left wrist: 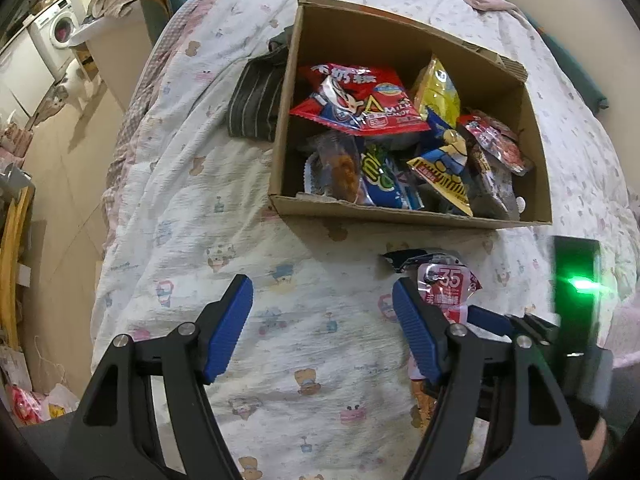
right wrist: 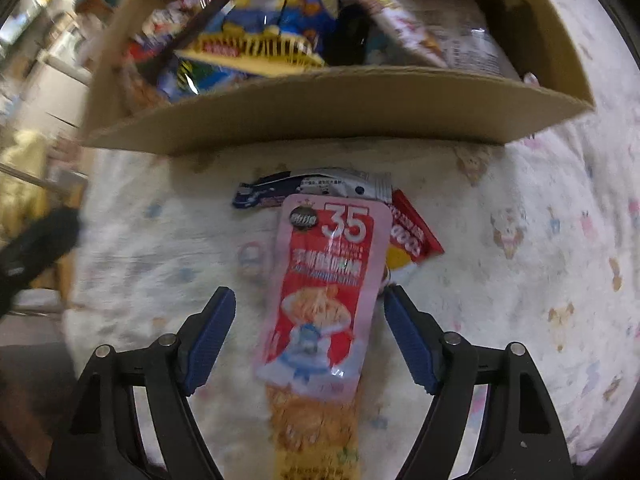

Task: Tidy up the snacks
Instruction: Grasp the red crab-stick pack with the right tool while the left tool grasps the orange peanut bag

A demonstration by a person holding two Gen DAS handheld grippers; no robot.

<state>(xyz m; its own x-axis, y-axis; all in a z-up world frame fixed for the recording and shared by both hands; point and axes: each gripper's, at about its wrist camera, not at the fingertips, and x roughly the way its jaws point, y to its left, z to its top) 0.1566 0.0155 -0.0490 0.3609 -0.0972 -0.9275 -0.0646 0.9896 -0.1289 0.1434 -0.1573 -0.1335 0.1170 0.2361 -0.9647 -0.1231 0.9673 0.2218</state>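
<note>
The right hand-held gripper [right wrist: 310, 332] hangs spread over the pink snack pouch [right wrist: 324, 280] lying on the bed [right wrist: 520, 280], one pad on each side, neither touching. To grip well, I would lower it straight and pinch across the pouch's middle, clear of the two packets beyond its tip: a dark one [right wrist: 312, 188] and a red one [right wrist: 416, 232]. The left hand-held gripper [left wrist: 322, 328] is spread and empty. One cardboard box [right wrist: 320, 108] lies ahead, holding at least six packets.
</note>
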